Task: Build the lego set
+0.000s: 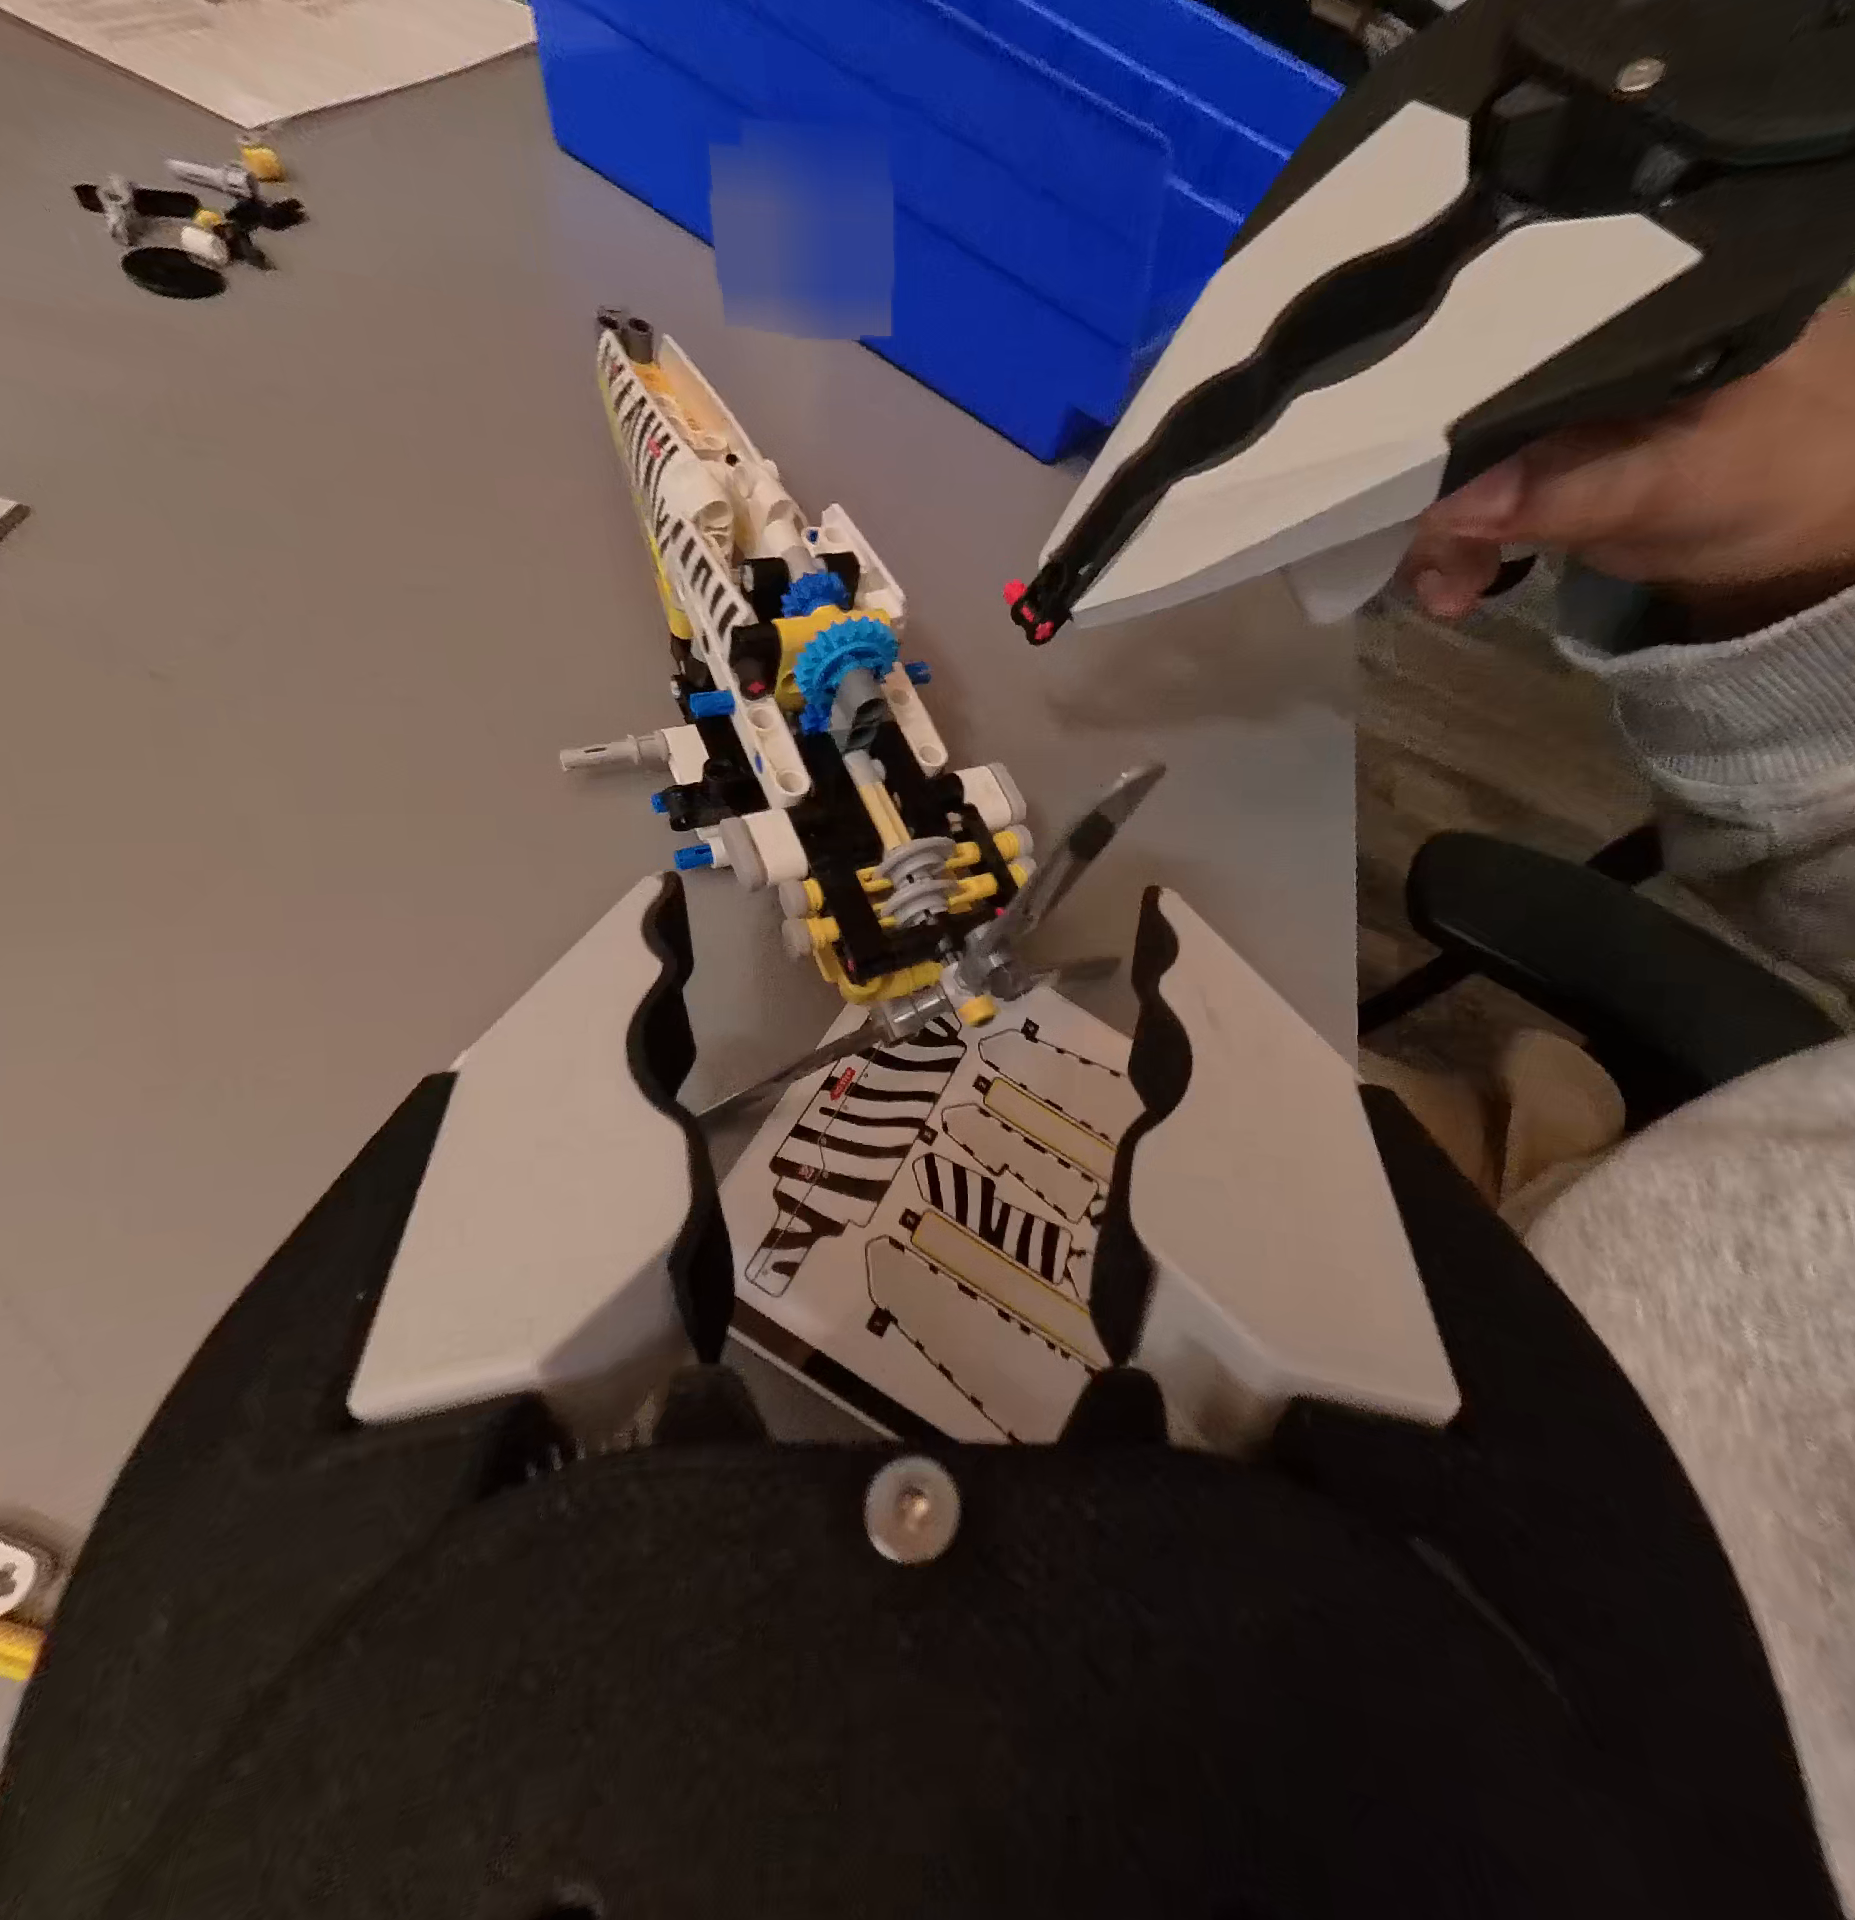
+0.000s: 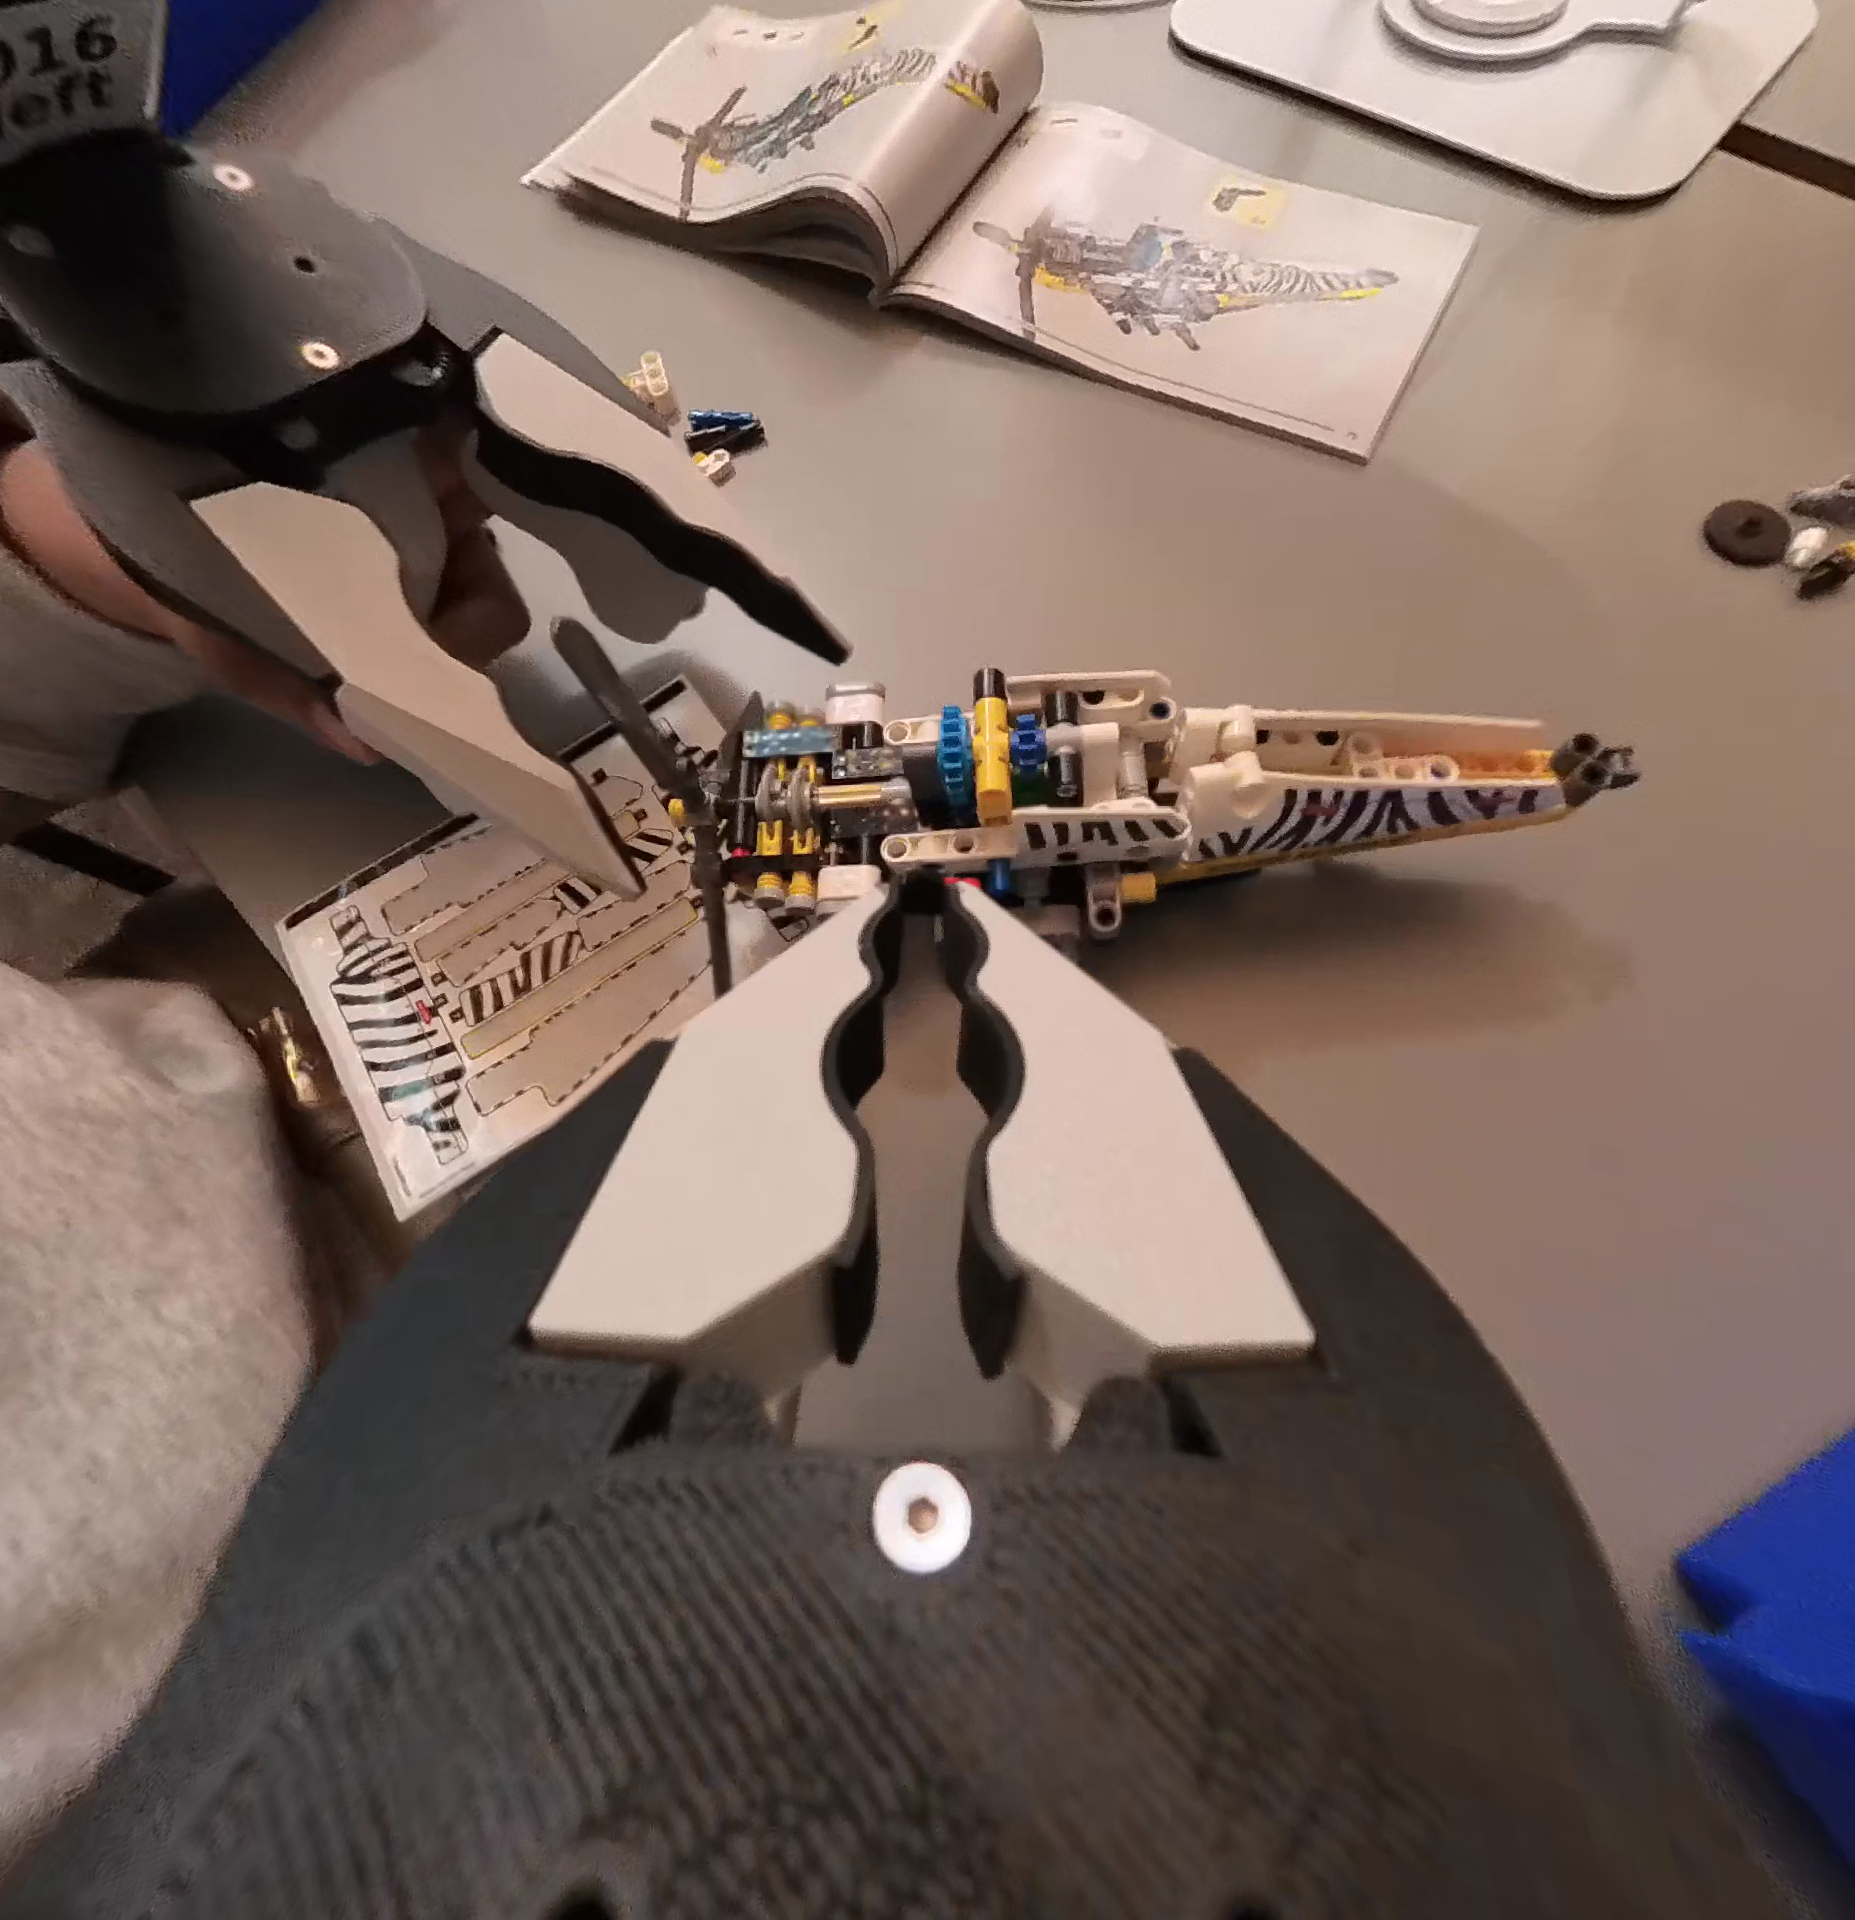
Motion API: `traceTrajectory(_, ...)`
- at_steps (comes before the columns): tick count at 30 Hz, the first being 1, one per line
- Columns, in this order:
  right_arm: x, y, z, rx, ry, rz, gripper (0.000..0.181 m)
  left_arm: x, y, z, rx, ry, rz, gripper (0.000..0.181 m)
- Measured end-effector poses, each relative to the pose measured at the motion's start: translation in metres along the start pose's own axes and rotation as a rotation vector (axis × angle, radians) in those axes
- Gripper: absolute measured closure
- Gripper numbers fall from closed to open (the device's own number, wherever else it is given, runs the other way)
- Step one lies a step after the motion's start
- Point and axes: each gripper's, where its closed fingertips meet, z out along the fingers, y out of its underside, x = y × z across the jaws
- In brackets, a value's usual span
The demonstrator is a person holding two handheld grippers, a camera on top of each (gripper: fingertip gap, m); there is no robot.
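The partly built Lego plane (image 1: 798, 707) lies on the grey table, with a zebra-striped tail, blue gears and a grey propeller (image 1: 1089, 831) at its nose. It also shows in the right wrist view (image 2: 1058, 790). My left gripper (image 1: 907, 914) is open and empty, just short of the nose; in the right wrist view (image 2: 731, 769) its fingers straddle a propeller blade (image 2: 611, 686). My right gripper (image 1: 1037, 613) is shut on a small red-and-black piece (image 1: 1018, 594) and hovers beside the gear section. In its own view its tips (image 2: 918, 894) are at the model's near side.
A zebra sticker sheet (image 1: 954, 1195) lies under the nose at the table edge (image 2: 455, 997). Blue bins (image 1: 954, 187) stand behind the model. There is an open instruction booklet (image 2: 1006, 208), loose parts (image 2: 715, 426) (image 1: 185, 218), a grey tray (image 2: 1525, 83) and a person's hand (image 1: 1629, 499). The gap from one gripper's tips to the other's is roughly 7 cm.
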Motion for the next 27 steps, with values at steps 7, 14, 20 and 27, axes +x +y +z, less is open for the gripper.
traceTrajectory(7, 0.004, 0.005, 0.019, -0.161, 0.035, -0.117, 0.176, -0.009, 0.002, 0.008, -0.025, -0.112, -0.006, 0.091)
traceTrajectory(14, 0.006, 0.004, 0.023, -0.234, 0.067, -0.167, 0.176, -0.016, 0.008, 0.012, -0.075, -0.129, -0.049, 0.091)
traceTrajectory(20, 0.005, 0.003, 0.029, -0.271, 0.022, -0.133, 0.176, -0.017, 0.011, 0.014, -0.096, -0.106, -0.087, 0.095)
traceTrajectory(27, 0.010, 0.004, 0.029, -0.306, 0.043, -0.145, 0.176, -0.019, 0.016, 0.017, -0.135, -0.132, -0.077, 0.096)
